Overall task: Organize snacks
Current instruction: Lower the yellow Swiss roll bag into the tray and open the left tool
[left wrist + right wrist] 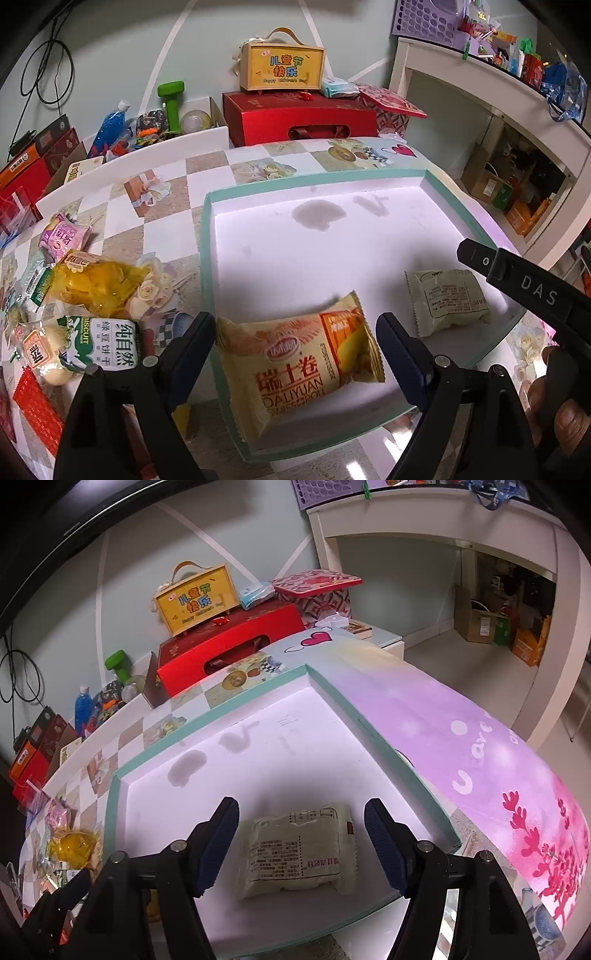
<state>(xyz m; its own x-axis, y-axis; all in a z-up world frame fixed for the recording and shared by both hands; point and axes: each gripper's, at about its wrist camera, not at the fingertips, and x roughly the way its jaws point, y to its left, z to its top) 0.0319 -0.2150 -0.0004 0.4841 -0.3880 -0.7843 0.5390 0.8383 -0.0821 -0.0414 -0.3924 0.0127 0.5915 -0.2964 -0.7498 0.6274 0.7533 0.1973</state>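
A shallow white tray with a teal rim point(205, 236) point(369, 734) lies on the table. An orange Swiss roll packet point(299, 365) lies in its near left part, between the spread fingers of my open left gripper point(295, 339), untouched by them. A pale green packet point(448, 301) point(299, 853) lies back side up in the tray's near right part, between the fingers of my open right gripper point(301, 843). Left of the tray lie loose snacks: a yellow packet point(96, 286) point(74, 845), a pink packet point(64, 236) and a green-and-white biscuit packet point(107, 343).
A red gift box point(299, 118) point(229, 646) with a yellow case point(282, 68) on top stands at the table's far edge. A bin with a blue bottle point(109, 123) and a green dumbbell point(171, 103) stands far left. White shelving point(491, 107) rises on the right.
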